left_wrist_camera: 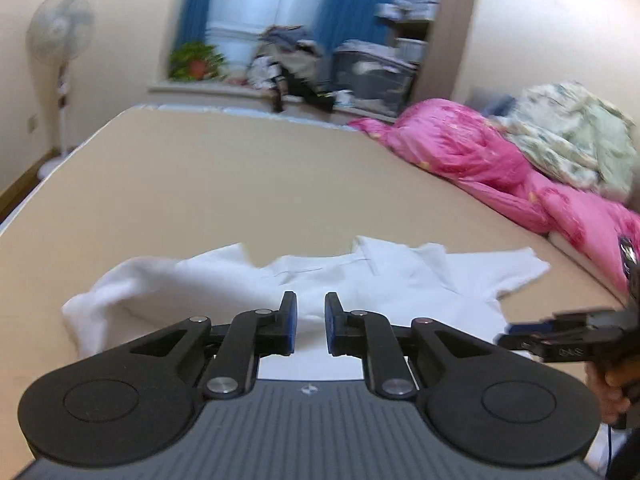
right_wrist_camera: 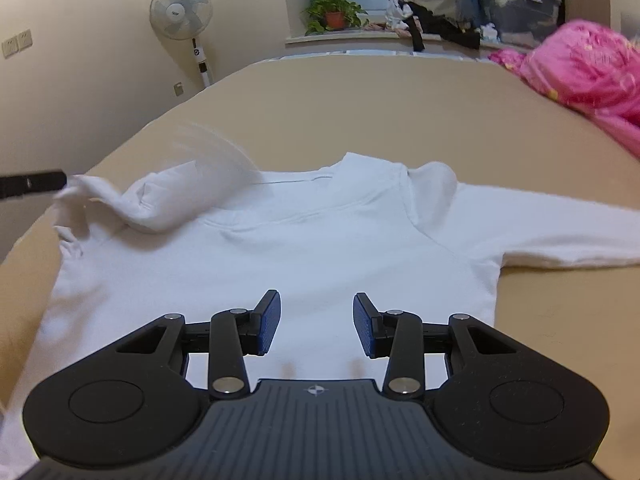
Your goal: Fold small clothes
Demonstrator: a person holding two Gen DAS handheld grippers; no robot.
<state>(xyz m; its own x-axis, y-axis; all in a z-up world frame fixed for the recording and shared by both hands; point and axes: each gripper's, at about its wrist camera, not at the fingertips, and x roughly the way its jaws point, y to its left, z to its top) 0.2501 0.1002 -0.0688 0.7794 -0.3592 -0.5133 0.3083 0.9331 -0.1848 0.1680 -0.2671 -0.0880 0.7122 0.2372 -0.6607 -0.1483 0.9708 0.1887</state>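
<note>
A small white long-sleeved shirt [right_wrist_camera: 304,248] lies flat on the tan bed, neck away from me; it also shows in the left wrist view [left_wrist_camera: 360,280]. Its right sleeve [right_wrist_camera: 560,232] stretches out to the right. Its left sleeve [right_wrist_camera: 168,200] is bunched and folded over near the shoulder, blurred at its tip. My right gripper [right_wrist_camera: 316,320] is open and empty above the shirt's lower body. My left gripper [left_wrist_camera: 310,320] is open with a narrow gap, empty, above the shirt. The left gripper's tip [right_wrist_camera: 32,184] shows at the left edge beside the bunched sleeve.
A pink quilt [left_wrist_camera: 500,160] and a pale floral blanket [left_wrist_camera: 572,136] lie along the bed's right side. A standing fan [right_wrist_camera: 182,8] is by the left wall. A potted plant [right_wrist_camera: 334,12], clothes and a storage bin [right_wrist_camera: 520,8] sit on the windowsill.
</note>
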